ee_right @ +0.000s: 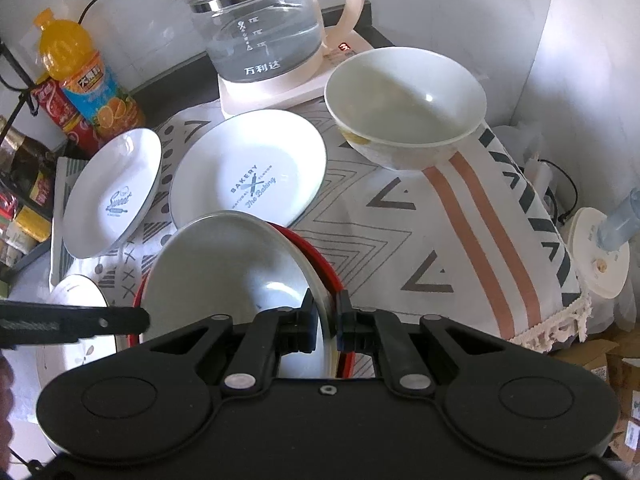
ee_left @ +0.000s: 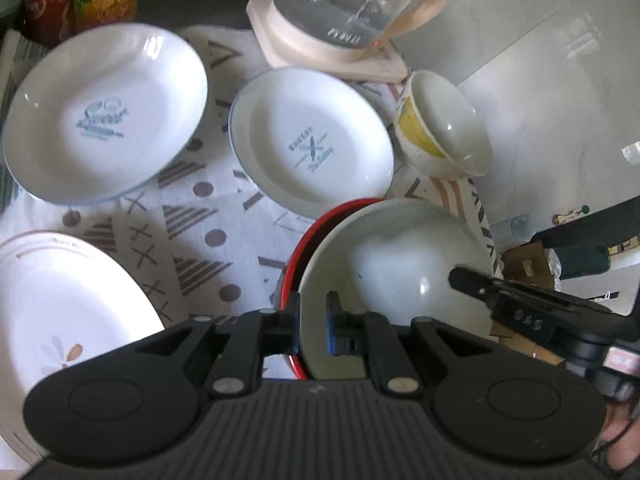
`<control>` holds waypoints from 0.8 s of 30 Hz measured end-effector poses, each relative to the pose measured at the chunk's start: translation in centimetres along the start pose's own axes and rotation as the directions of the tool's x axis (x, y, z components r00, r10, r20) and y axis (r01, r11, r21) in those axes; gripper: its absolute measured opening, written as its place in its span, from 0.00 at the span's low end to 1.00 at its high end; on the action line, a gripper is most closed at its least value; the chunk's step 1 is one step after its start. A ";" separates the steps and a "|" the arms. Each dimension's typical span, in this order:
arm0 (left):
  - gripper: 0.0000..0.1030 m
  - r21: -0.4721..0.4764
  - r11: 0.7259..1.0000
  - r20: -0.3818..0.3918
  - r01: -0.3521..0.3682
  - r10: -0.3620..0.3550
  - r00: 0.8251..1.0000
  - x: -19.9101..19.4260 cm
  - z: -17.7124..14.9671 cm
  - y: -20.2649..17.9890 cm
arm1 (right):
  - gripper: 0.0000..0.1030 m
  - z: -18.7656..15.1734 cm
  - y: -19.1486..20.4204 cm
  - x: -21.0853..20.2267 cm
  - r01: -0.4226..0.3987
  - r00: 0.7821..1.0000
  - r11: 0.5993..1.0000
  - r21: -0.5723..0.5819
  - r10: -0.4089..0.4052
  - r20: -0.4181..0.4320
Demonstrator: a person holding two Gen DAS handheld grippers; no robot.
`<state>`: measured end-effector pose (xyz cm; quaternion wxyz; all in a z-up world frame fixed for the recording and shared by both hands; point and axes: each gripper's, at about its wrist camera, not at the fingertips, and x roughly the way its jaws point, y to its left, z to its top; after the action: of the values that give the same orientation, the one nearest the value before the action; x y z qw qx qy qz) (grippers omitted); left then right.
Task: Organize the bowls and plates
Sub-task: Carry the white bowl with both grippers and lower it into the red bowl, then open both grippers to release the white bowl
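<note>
A white bowl [ee_right: 224,276] is nested in a red bowl [ee_right: 320,264], tilted, its rim pinched on both sides. Two printed plates [ee_left: 316,144] [ee_left: 104,116], a floral plate [ee_left: 60,320] and a yellow-patterned bowl [ee_right: 404,108] are spread around it.

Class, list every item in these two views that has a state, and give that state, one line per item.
Left gripper: shut on the white bowl's rim.
Right gripper: shut on the opposite rim.
White bowl: empty, nested in red-rimmed bowl.
Yellow-patterned white bowl: empty, upright.
Glass kettle: lidded, part-filled.
Orange juice bottle: capped.
</note>
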<state>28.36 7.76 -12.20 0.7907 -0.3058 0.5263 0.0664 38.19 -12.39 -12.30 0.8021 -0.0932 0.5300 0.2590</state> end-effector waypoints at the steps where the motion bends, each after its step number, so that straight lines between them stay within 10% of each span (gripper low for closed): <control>1: 0.11 0.004 1.000 0.006 0.002 -0.002 1.000 -0.4 0.1 -0.1 | 0.08 0.0 0.1 0.0 0.000 1.000 1.000 -0.006 0.000 -0.002; 12: 0.34 0.032 0.999 0.048 -0.015 0.014 0.999 -1.9 0.7 -0.8 | 0.11 0.3 0.3 0.1 0.003 1.000 1.000 -0.014 -0.003 -0.031; 15: 0.42 0.050 0.998 0.049 -0.023 0.020 0.999 -1.8 0.9 -1.2 | 0.29 0.4 0.2 -0.7 -0.002 1.000 1.000 -0.015 0.002 -0.026; 20: 0.54 0.080 0.996 0.053 -0.039 0.035 0.998 -1.6 1.2 -2.4 | 0.32 0.5 -0.3 -1.8 -0.043 0.999 0.999 -0.005 0.043 -0.024; 24: 0.62 0.105 0.993 0.049 -0.059 0.054 0.997 -1.1 1.4 -3.4 | 0.58 0.7 -0.9 -2.6 -0.096 0.995 0.995 0.007 0.096 -0.018</control>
<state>30.44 6.04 -9.42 0.8156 -0.2465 0.5190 0.0677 38.42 -13.69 -9.83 0.7842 -0.0674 0.5419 0.2948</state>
